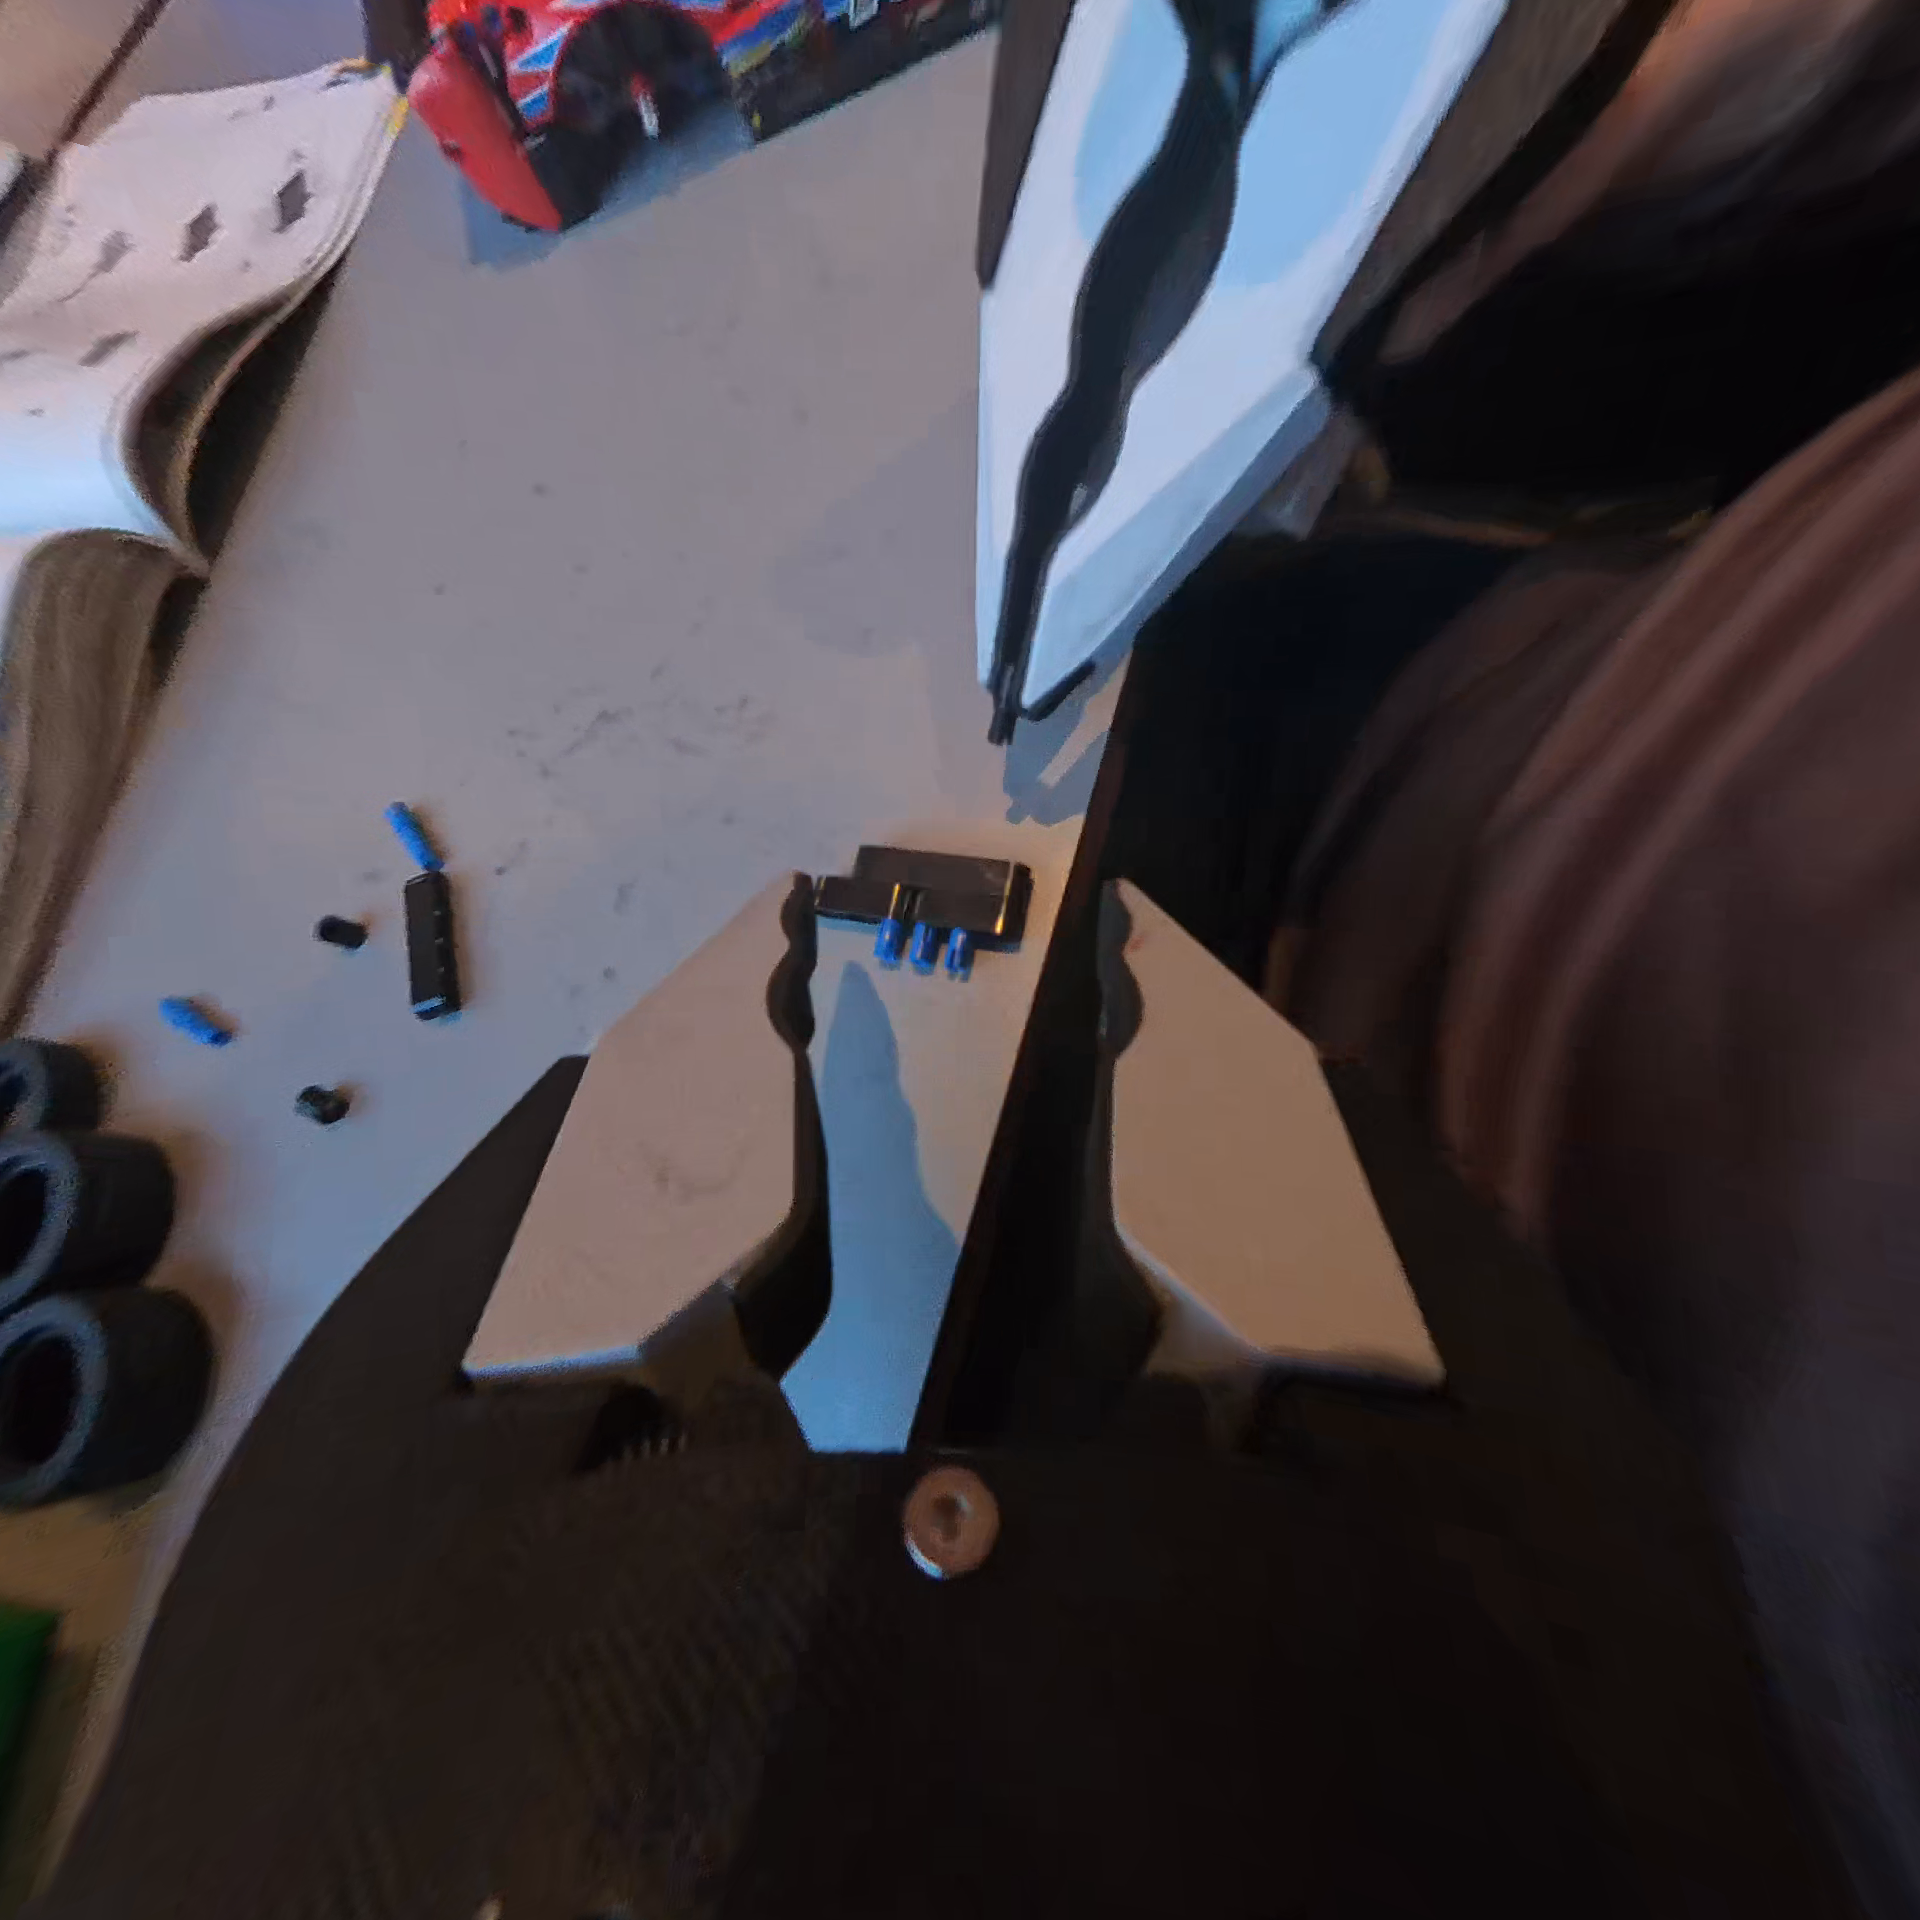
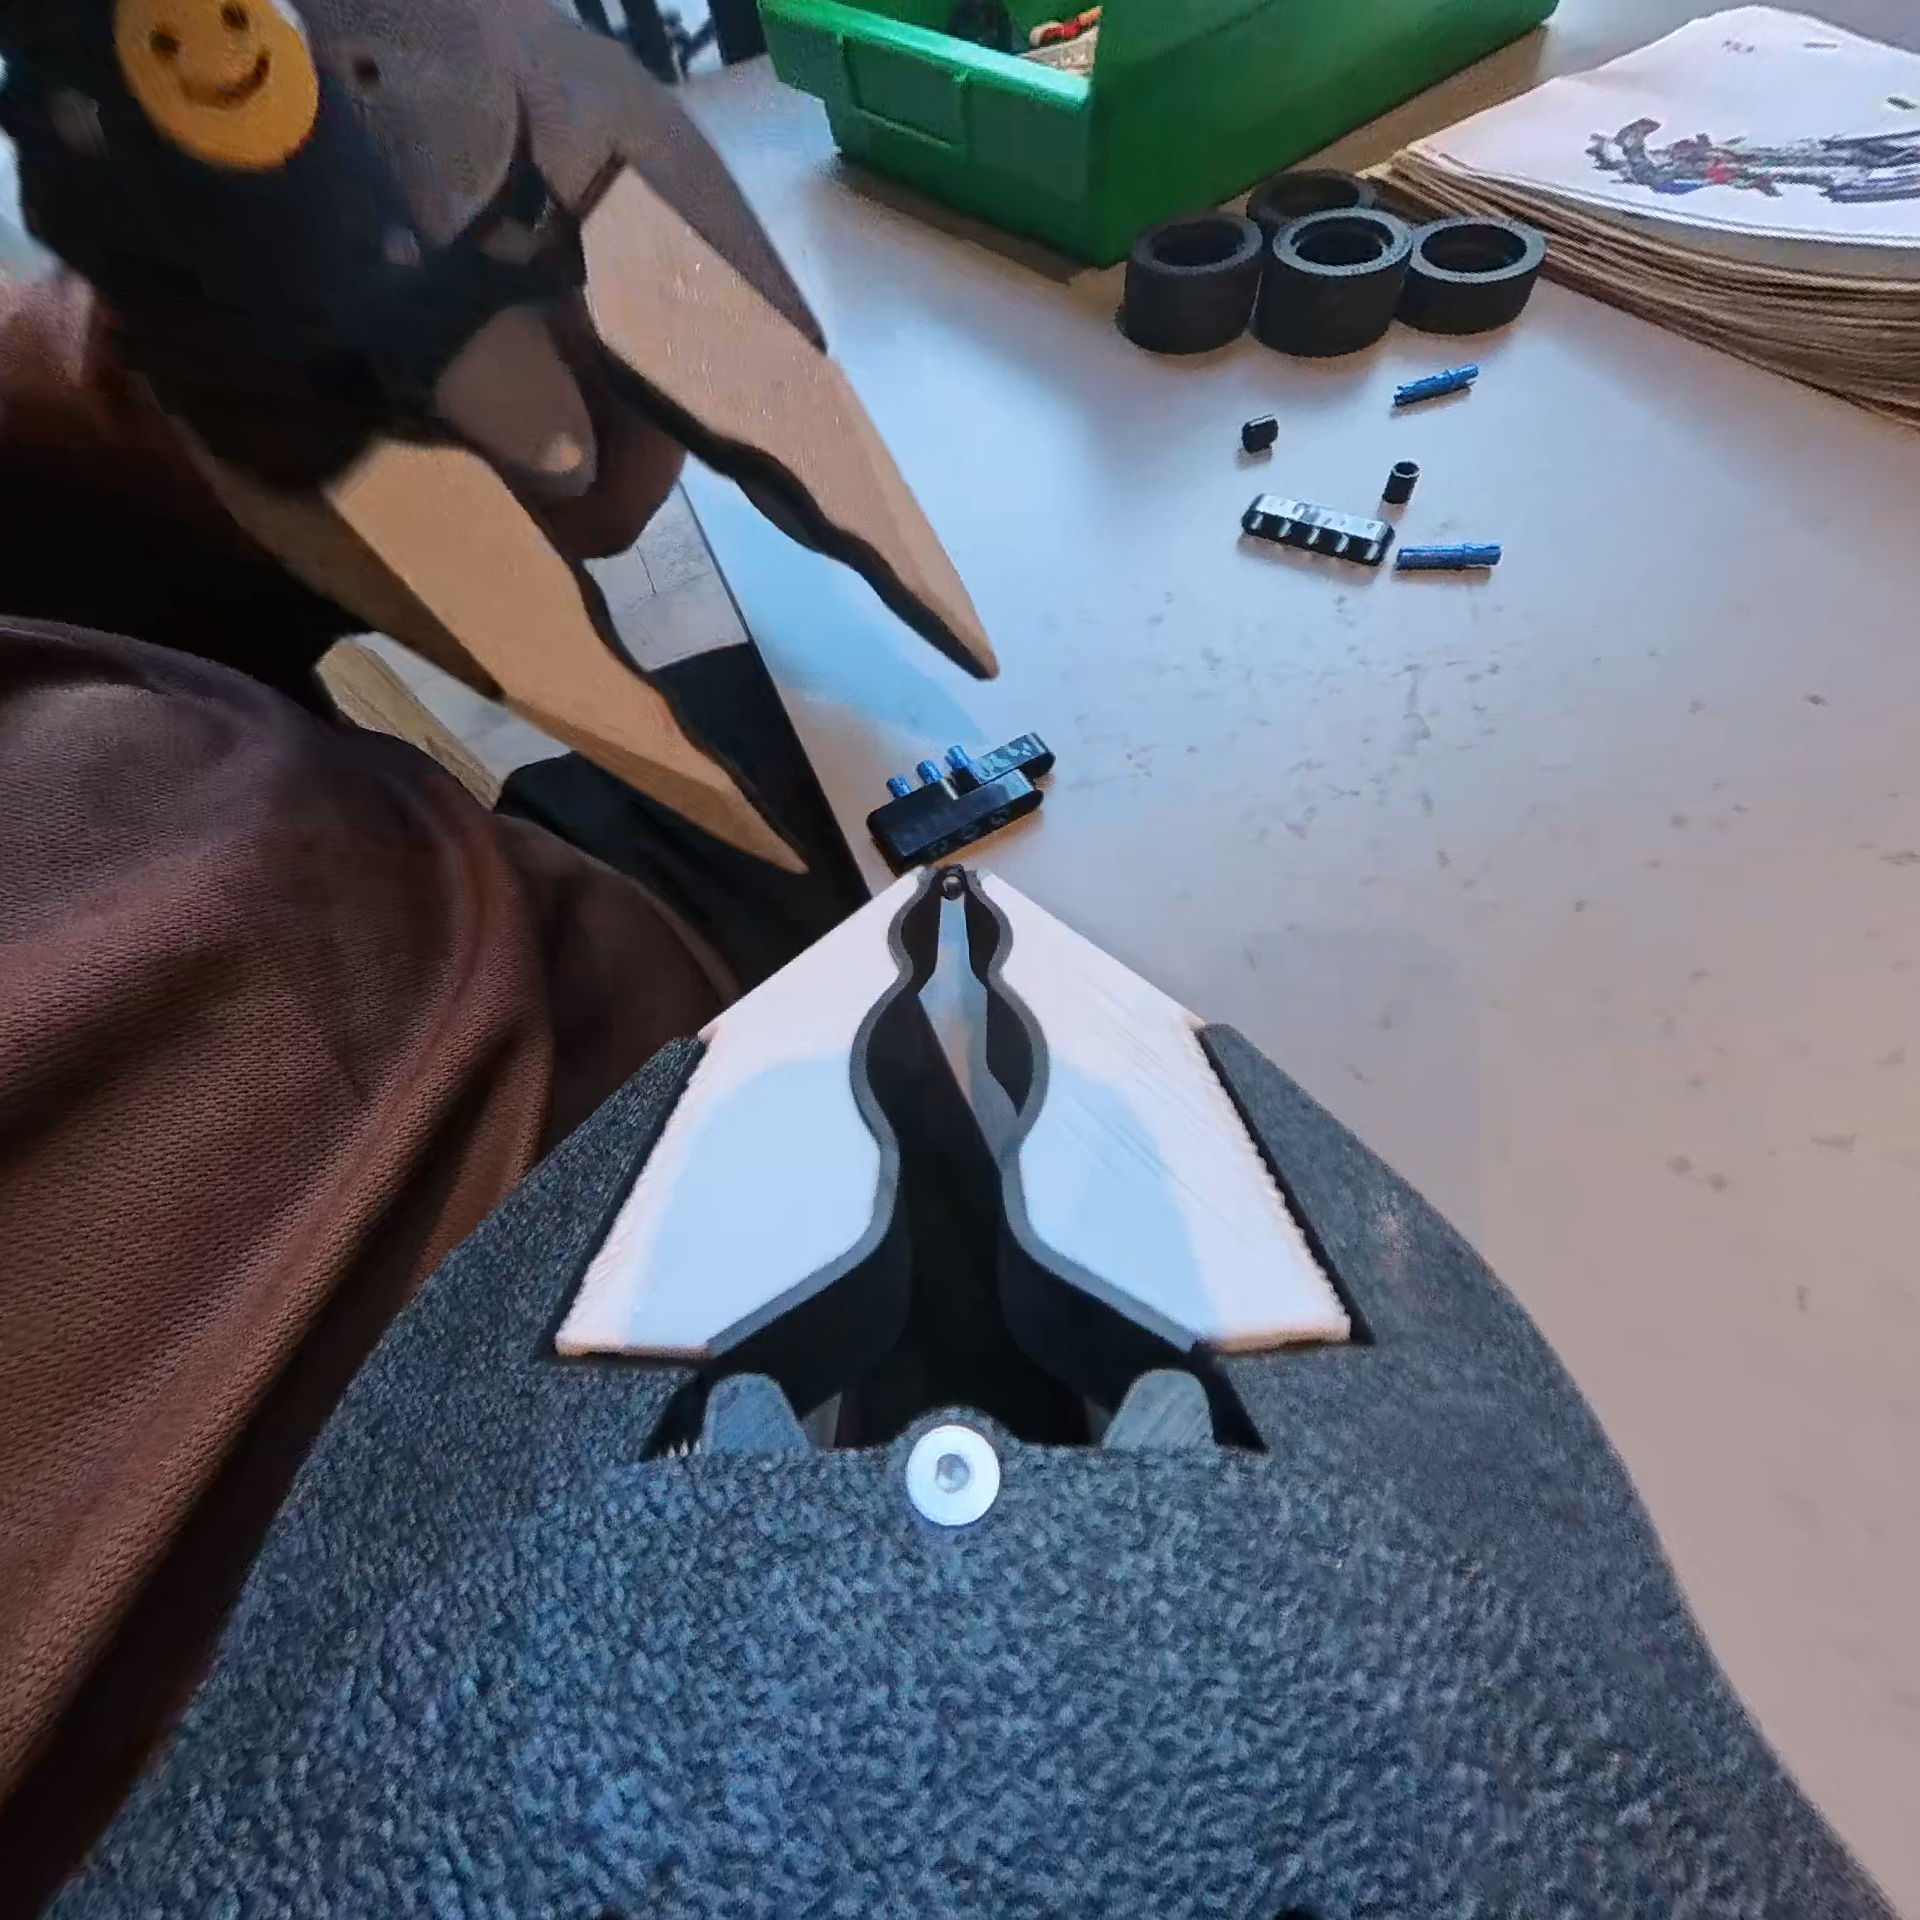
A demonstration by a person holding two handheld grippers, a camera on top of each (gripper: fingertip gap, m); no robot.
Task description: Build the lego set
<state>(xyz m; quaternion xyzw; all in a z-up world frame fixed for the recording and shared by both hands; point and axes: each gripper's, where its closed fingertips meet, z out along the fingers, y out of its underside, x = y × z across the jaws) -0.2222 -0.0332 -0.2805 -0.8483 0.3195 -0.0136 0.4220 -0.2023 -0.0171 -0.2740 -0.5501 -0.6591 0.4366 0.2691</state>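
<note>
A black beam assembly [image 1: 925, 902] with three blue pins lies on the table near its edge; it also shows in the right wrist view [image 2: 961, 800]. My left gripper [image 1: 956, 909] is open and empty, hovering just over the assembly with its tips either side of it; in the right wrist view [image 2: 888, 764] it stays a little apart from the assembly. My right gripper [image 2: 951, 896] is shut on a small black pin [image 2: 951, 883], just short of the assembly. It also shows in the left wrist view [image 1: 1003, 717], above the assembly.
A loose black beam [image 2: 1317, 528], two blue pins [image 2: 1436, 382] [image 2: 1447, 556] and two small black connectors [image 2: 1258, 433] [image 2: 1403, 481] lie farther out. Black tyres [image 2: 1330, 275], a green bin [image 2: 1143, 114] and an instruction booklet [image 2: 1714, 156] stand beyond. A red box [image 1: 623, 94] is far back. A brown sleeve [image 2: 260, 1039] lies beside the table edge. Less than 4 cm separates the two grippers' tips.
</note>
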